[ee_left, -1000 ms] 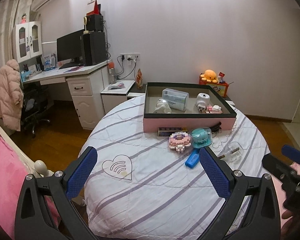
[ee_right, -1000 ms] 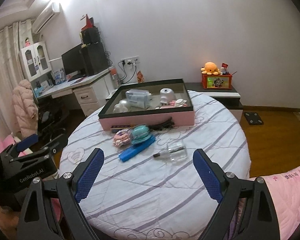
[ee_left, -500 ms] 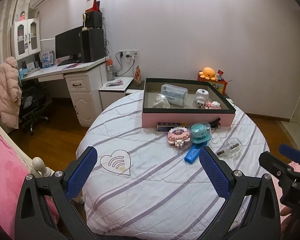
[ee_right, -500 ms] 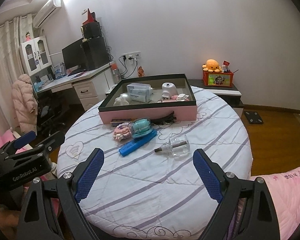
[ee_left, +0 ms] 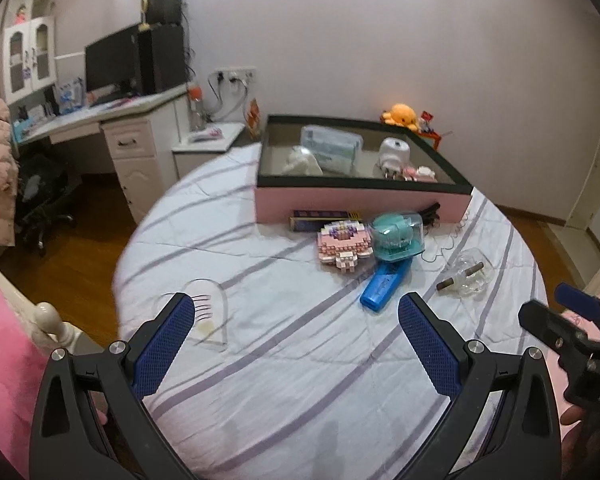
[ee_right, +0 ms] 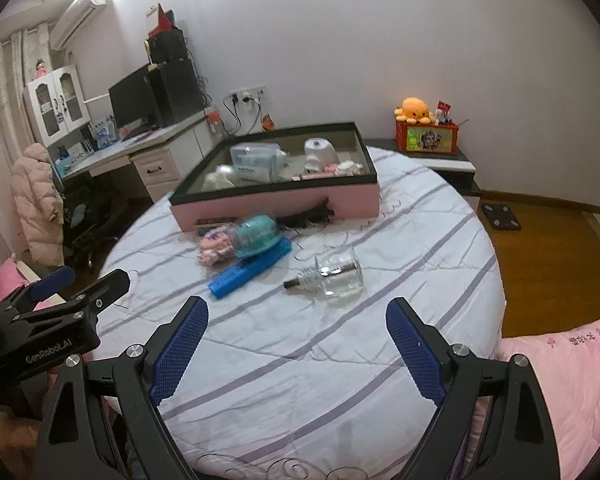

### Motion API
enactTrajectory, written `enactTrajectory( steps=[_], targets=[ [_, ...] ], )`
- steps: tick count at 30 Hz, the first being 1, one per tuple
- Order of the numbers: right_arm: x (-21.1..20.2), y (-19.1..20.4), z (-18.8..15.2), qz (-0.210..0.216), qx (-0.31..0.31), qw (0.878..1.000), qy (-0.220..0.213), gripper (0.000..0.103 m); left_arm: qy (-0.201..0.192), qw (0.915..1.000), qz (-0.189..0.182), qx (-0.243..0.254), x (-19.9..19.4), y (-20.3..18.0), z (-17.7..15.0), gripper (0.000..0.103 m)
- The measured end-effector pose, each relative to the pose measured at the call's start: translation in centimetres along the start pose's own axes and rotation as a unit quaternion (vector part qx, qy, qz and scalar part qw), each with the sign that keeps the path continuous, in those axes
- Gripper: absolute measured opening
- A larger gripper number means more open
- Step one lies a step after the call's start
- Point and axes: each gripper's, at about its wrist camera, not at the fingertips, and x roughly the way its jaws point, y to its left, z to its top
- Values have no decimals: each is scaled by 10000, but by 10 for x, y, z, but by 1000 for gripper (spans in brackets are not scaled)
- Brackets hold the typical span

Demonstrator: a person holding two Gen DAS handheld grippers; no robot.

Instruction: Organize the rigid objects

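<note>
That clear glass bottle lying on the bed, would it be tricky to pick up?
Probably somewhat. The glass bottle lies on its side on the soft quilt, so a nudge might roll it. Its smooth clear walls look slippery and breakable. The right tongs are open, nothing between the blue pads, and seem wide enough to span it.

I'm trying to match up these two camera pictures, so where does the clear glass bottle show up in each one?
Left wrist view: the glass bottle lies on its side right of centre, to the right of the blue case.
Right wrist view: the glass bottle lies near the centre, between the open fingers.
Shared landmark: the pink box behind it on the bed.
</note>
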Motion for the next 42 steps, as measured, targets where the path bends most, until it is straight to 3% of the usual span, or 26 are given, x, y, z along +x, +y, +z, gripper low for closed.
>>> enactTrajectory(
  steps=[4,11,23,30,33,35,36,38,42],
  targets=[
    [20,-9,0,-155,0,9997,184,92,199,9997,-100,70,35,-8,10,103],
    [58,-23,0,-324,-21,9983,493,92,709,9974,96,119,98,-16,21,103],
    [93,-22,14,-305,-212,9969,694,92,886,9958,-177,135,126,-24,38,103],
    [108,-18,19,-337,-339,9959,774,92,1071,9942,-76,79,145,-31,42,102],
    [115,-14,22,-356,-470,9948,830,92,1038,9944,-189,-38,144,-26,43,92],
    [115,-12,22,-304,-513,9950,805,92,991,9948,-204,-100,141,-22,42,79],
    [115,-12,22,-278,-538,9949,802,89,959,9951,-217,-119,140,-21,42,74],
    [114,-12,21,-282,-555,9951,767,74,927,9951,-292,-151,137,-18,41,56],
    [109,-16,20,-214,-472,9962,695,64,907,9947,-435,-210,130,-14,37,54]
  ],
)
